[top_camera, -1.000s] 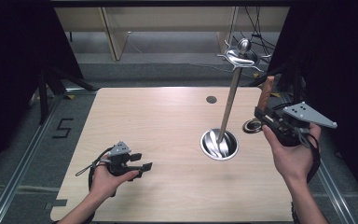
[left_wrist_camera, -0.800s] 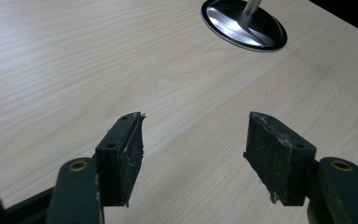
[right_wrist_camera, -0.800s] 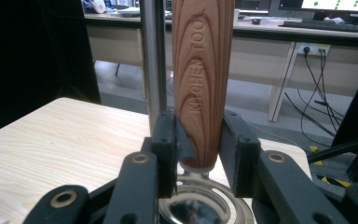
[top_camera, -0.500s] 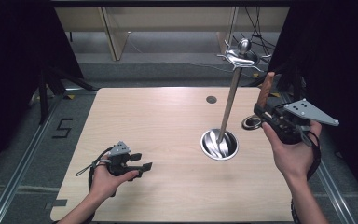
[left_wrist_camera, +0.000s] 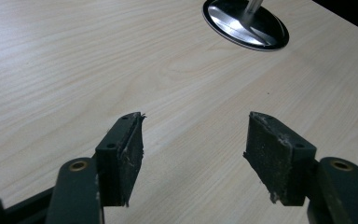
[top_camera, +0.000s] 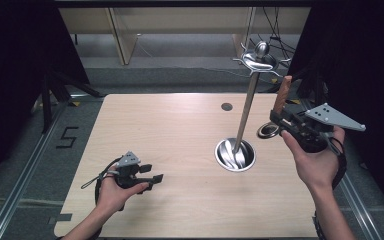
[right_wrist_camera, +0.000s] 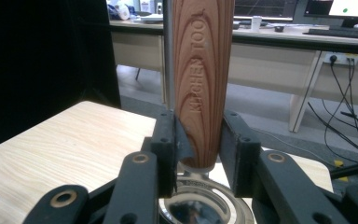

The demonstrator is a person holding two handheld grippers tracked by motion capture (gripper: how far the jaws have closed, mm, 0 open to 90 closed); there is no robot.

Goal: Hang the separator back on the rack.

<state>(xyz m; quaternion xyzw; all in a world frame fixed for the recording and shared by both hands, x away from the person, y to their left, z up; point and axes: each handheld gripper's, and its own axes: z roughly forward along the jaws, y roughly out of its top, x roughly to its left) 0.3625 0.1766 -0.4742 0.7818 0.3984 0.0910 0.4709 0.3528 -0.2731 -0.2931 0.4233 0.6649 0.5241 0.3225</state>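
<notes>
Comparison with the two earlier high-view pictures shows no change: both hands, the utensil and the stand sit where they sat. You are holding position, so judge the step as a paused carry, with the hang or placement not yet begun.

Table [top_camera: 180, 150], centre of the high view: pale wood-grain laminate, flat and matt.

Stand [top_camera: 245, 117], right of centre: a polished round metal base, a slim leaning pole, and a crown of curved hooks near the upper right.

Utensil [top_camera: 282, 95], at the right of the high view: you hold it upright over the table's right edge. Its wooden handle [right_wrist_camera: 203, 84] is rounded, strongly grained and stamped with lettering; a shiny metal part shows below it in the right gripper view.

Right gripper [right_wrist_camera: 200, 149]: its black jaws clamp the handle's lower end.

Left gripper [left_wrist_camera: 193, 149], lower left of the high view: jaws spread, worn pads, nothing between them, low over bare table.
</notes>
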